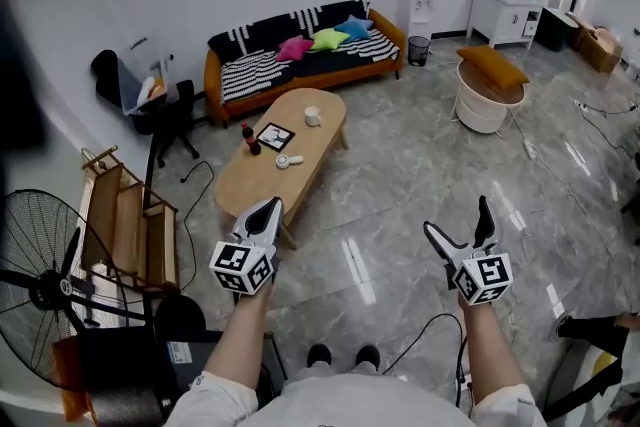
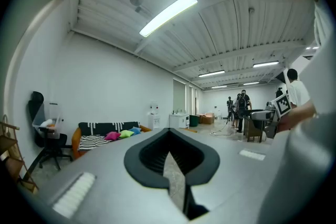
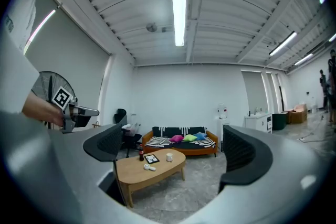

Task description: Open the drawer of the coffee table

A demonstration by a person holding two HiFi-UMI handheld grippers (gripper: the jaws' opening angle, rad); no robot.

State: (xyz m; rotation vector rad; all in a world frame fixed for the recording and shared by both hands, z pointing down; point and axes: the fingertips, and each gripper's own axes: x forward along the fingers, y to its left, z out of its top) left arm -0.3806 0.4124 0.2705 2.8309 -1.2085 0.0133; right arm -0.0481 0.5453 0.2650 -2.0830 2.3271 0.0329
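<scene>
The left gripper has its jaws pressed together on nothing and the right gripper has its jaws spread wide and empty, both well short of the oval, pale wooden coffee table before the striped sofa, its drawer not discernible from here.

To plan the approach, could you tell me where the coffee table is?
In the head view the coffee table stands left of centre, before the sofa, beyond the left gripper.

Tan coffee table, orange sofa, seemingly black-white striped cover
</scene>
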